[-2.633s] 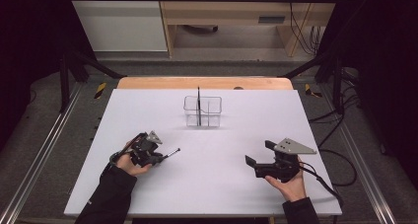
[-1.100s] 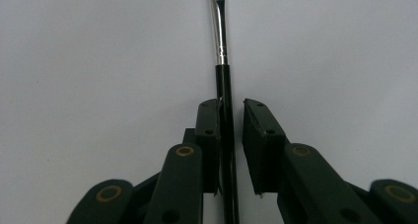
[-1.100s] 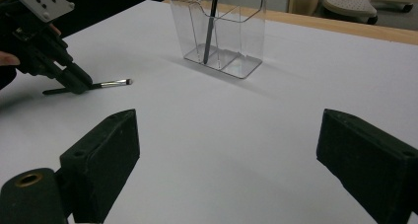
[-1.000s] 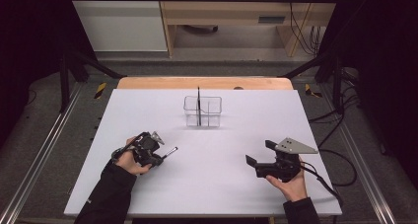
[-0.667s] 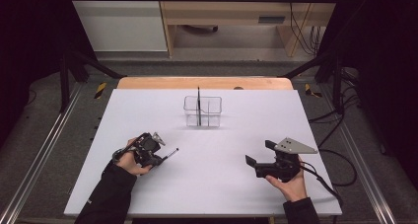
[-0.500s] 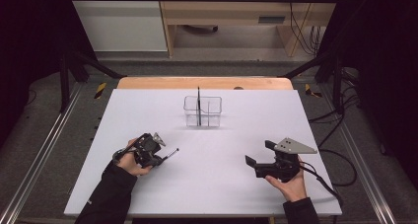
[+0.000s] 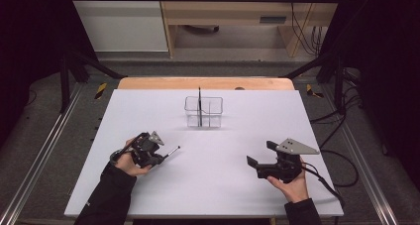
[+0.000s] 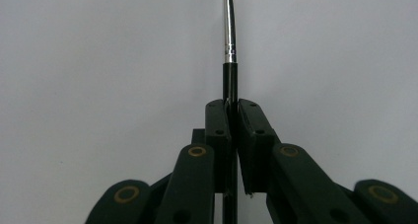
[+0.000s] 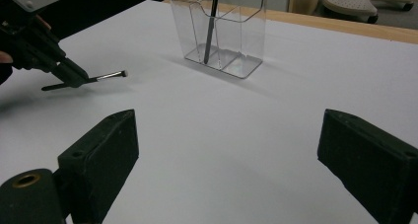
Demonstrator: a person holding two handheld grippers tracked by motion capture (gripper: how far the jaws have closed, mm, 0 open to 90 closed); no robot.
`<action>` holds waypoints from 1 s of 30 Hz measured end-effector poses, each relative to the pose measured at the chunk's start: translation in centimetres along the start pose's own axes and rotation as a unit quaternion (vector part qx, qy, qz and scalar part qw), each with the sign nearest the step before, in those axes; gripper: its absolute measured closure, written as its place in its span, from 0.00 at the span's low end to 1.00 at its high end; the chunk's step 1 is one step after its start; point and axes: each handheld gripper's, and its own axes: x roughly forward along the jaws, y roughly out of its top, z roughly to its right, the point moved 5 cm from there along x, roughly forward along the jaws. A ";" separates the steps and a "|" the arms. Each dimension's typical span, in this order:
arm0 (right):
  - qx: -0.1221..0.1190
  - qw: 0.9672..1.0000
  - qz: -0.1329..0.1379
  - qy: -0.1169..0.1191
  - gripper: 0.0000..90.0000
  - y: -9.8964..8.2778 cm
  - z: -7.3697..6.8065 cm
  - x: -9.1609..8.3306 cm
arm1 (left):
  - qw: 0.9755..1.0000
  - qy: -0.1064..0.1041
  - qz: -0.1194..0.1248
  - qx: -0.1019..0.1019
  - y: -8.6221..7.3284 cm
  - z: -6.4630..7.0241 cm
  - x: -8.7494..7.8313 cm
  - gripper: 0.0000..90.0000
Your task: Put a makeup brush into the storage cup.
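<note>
My left gripper (image 7: 161, 158) lies low over the white table (image 7: 213, 195) at the left, shut on the black handle of a thin brush (image 7: 171, 152). In the left gripper view both pads (image 8: 217, 123) clamp the handle, and the brush's silver ferrule (image 8: 229, 36) sticks out ahead. My right gripper (image 7: 261, 154) rests at the right, open, with nothing between its jaws. The right gripper view shows the right gripper (image 9: 229, 135) wide apart, and the left gripper (image 9: 74, 76) holding the brush (image 9: 106, 77) just above the table.
A clear plastic holder (image 7: 204, 111) with compartments stands at the middle back, a black stick (image 7: 199, 106) upright in it. In the right gripper view the holder (image 9: 222, 31) is ahead. A wooden strip (image 7: 205, 83) edges the table's far side.
The left gripper and the brush in it have barely shifted. The right gripper has kept still.
</note>
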 end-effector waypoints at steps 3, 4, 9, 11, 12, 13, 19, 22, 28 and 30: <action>0.001 1.000 -0.001 -0.001 0.10 0.0 0.0 0.0 | 1.000 0.002 0.014 -0.003 0.1 0.1 -0.4 0.92; 0.001 1.000 0.000 -0.001 0.10 0.0 0.0 0.0 | 1.000 0.002 0.017 -0.004 0.1 0.1 -0.4 0.92; 0.003 1.000 -0.001 0.001 0.10 0.0 0.0 0.0 | 0.999 0.008 0.038 -0.007 0.4 0.4 -0.8 0.92; 0.005 1.000 0.000 0.001 0.09 0.0 -0.1 0.0 | 0.999 0.011 0.049 -0.008 0.6 0.6 -0.9 0.92; 0.005 1.000 0.000 0.002 0.09 0.0 -0.1 0.0 | 0.998 0.012 0.053 -0.007 0.6 0.7 -1.0 0.92; 0.005 1.000 0.001 0.002 0.09 0.0 -0.1 0.0 | 0.998 0.012 0.054 -0.006 0.6 0.7 -1.1 0.92; 0.009 1.000 0.004 0.002 0.09 0.1 -0.2 0.0 | 0.996 0.017 0.083 -0.014 0.9 1.0 -1.6 0.92; 0.010 1.000 0.005 0.002 0.09 0.1 -0.2 0.0 | 0.995 0.015 0.094 -0.016 1.0 1.2 -1.7 0.92; 0.012 1.000 0.010 0.001 0.09 0.1 -0.2 0.0 | 0.994 0.018 0.105 -0.023 1.2 1.5 -1.9 0.92; 0.012 1.000 0.010 0.000 0.09 0.2 -0.2 -0.1 | 0.993 0.020 0.115 -0.029 1.3 1.6 -2.1 0.92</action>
